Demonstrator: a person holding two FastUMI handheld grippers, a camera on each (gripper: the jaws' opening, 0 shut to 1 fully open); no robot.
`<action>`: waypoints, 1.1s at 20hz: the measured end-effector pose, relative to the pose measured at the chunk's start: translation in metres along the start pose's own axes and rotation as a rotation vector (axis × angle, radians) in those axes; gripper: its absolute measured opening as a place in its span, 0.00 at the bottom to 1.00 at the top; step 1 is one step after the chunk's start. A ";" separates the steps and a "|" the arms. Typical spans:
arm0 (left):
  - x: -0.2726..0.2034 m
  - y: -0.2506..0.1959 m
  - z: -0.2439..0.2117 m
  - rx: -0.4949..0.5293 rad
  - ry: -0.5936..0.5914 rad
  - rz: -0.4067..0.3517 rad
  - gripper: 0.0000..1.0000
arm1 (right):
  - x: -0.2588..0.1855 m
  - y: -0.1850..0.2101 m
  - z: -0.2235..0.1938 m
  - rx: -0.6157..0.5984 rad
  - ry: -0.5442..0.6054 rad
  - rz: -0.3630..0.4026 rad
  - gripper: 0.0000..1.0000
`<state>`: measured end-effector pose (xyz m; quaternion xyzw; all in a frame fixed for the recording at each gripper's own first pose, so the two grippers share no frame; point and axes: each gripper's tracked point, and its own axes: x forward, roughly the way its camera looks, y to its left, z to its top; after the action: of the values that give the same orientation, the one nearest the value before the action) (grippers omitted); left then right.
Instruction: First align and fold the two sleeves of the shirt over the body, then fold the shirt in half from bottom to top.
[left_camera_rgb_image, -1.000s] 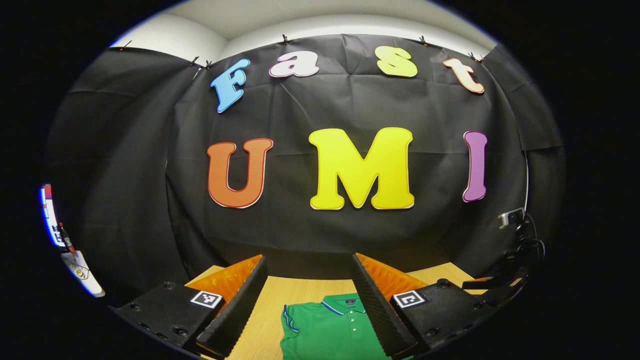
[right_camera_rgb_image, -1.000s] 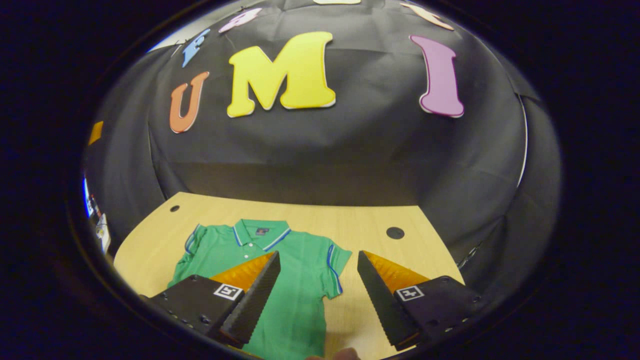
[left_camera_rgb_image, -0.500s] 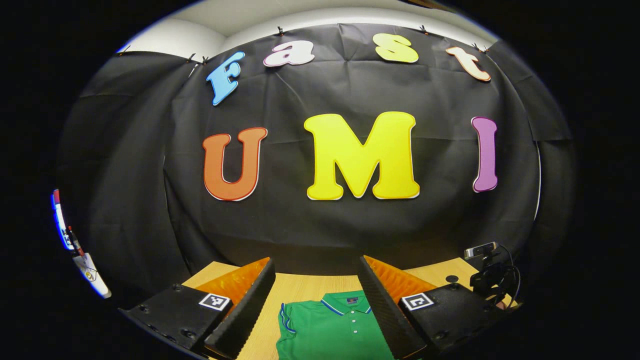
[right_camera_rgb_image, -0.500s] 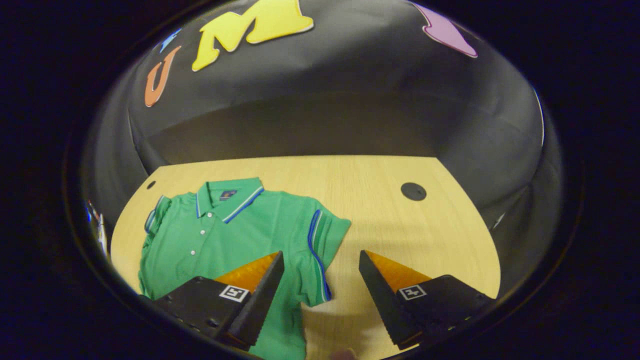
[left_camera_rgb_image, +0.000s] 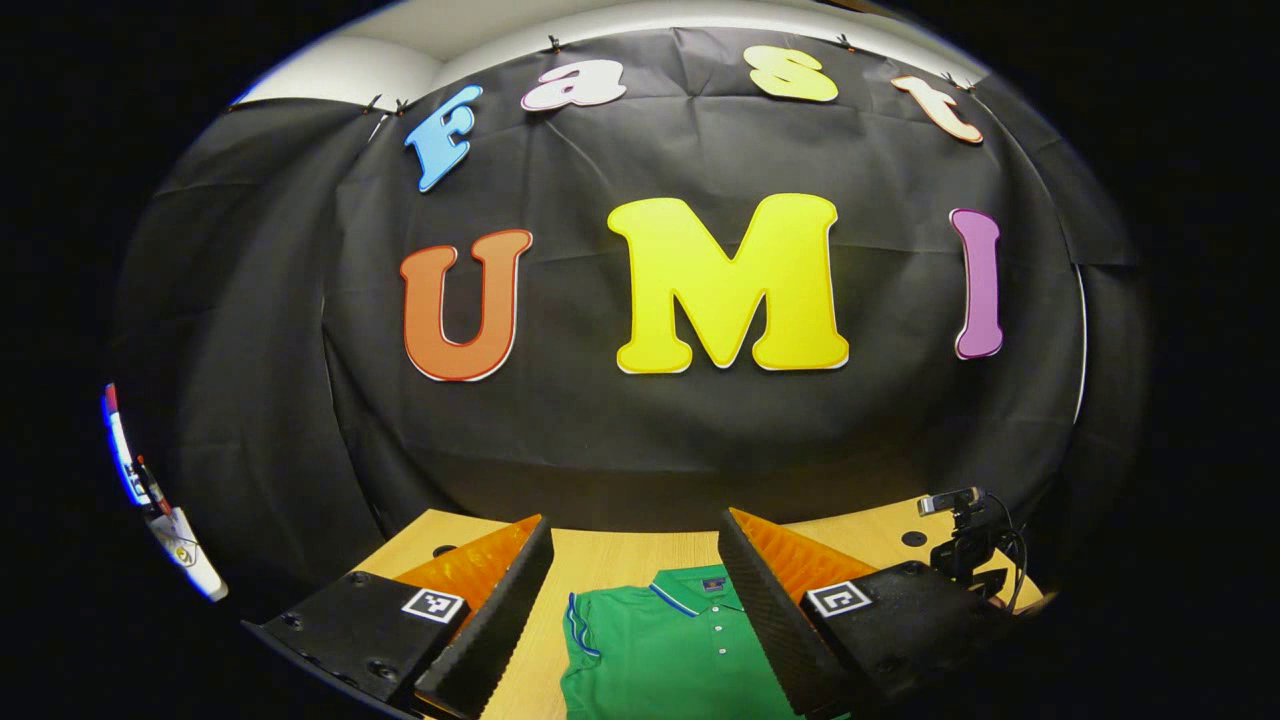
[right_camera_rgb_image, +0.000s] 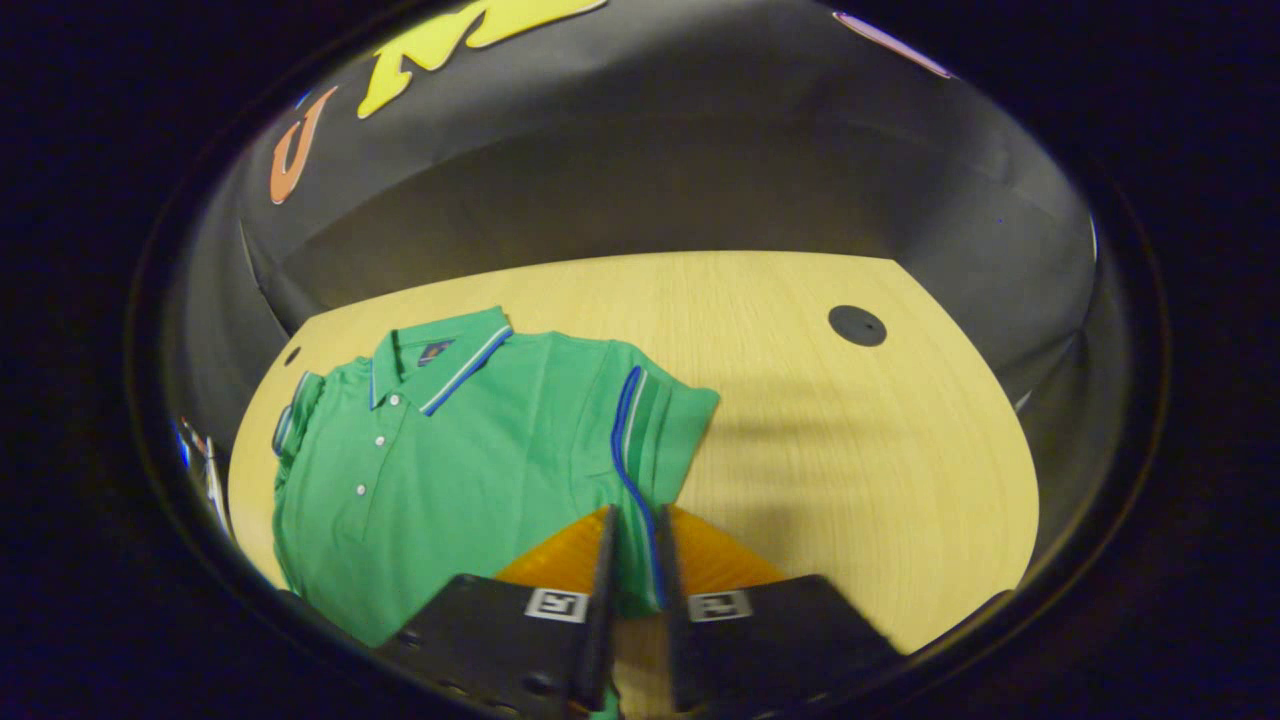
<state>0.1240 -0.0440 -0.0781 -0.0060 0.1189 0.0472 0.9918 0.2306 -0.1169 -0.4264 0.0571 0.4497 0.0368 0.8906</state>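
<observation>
Fingers (right_camera_rgb_image: 607, 560) have closed onto shirt sleeve (right_camera_rgb_image: 665, 430).

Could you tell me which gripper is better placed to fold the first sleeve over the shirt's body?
Right. The right gripper has its jaws closed on the striped sleeve edge of the green shirt. The left gripper hangs open above the collar, gripping nothing.

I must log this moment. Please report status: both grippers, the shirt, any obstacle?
Right gripper shut on the sleeve hem. Left gripper open, above the green shirt, holding nothing. Shirt flat on table, no fold yet. No obstacle seen.
</observation>
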 end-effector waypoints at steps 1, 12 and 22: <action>0.000 0.000 -0.002 -0.009 0.009 0.000 1.00 | -0.001 0.003 -0.004 0.007 0.004 0.008 0.10; -0.014 0.017 -0.008 -0.063 0.024 0.017 1.00 | -0.049 0.027 0.054 0.049 -0.122 0.008 0.00; -0.049 0.090 -0.014 -0.097 0.020 0.135 1.00 | -0.036 0.143 0.055 0.006 -0.076 0.033 0.00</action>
<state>0.0650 0.0406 -0.0807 -0.0466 0.1265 0.1195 0.9836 0.2518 0.0167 -0.3461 0.0683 0.4145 0.0481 0.9062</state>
